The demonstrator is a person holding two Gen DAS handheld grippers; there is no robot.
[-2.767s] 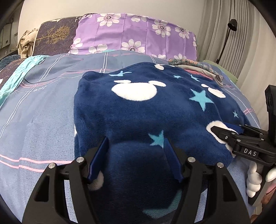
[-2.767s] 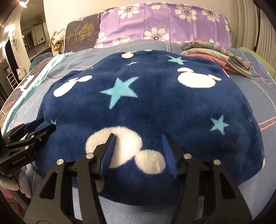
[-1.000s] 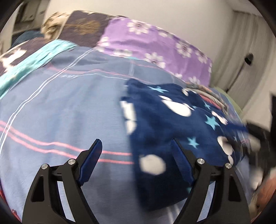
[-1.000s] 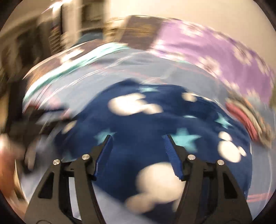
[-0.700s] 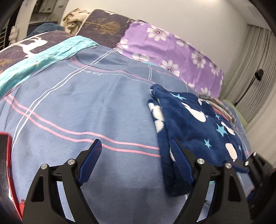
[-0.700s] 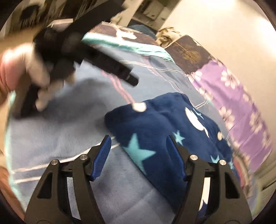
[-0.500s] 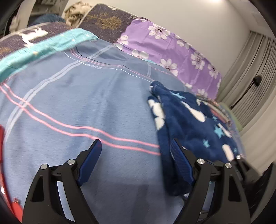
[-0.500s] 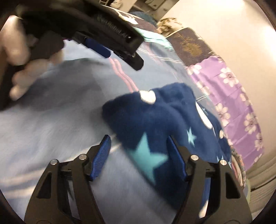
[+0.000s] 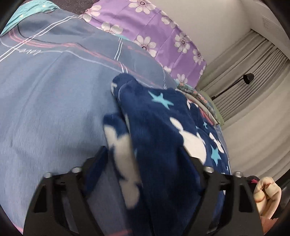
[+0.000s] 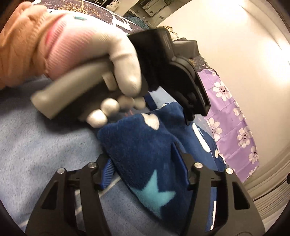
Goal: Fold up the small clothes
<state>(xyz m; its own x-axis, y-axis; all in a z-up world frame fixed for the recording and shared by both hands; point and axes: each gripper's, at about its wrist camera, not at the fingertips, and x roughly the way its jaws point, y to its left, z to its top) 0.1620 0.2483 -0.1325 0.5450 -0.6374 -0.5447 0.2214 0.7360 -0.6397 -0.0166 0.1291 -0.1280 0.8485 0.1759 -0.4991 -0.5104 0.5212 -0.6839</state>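
Note:
A folded navy fleece garment (image 9: 159, 130) with white mouse heads and teal stars lies on the blue bedspread (image 9: 50, 101). My left gripper (image 9: 143, 159) is open, its fingers straddling the garment's near left edge. In the right wrist view the same garment (image 10: 145, 148) fills the gap of my open right gripper (image 10: 143, 163), whose fingers stand either side of its corner. The left gripper's body and the gloved hand holding it (image 10: 116, 59) hover just above that corner.
Purple flowered pillows (image 9: 155, 34) line the bed's head. A stack of folded clothes (image 9: 201, 98) lies beyond the garment on the right. Grey curtains (image 9: 253, 72) and a black lamp (image 9: 247, 78) stand at the right. A teal cloth (image 9: 21, 14) lies far left.
Both grippers have moved in onto the garment's left end. The left gripper swung right so the fleece now lies between its fingers; the right gripper closed in on the corner.

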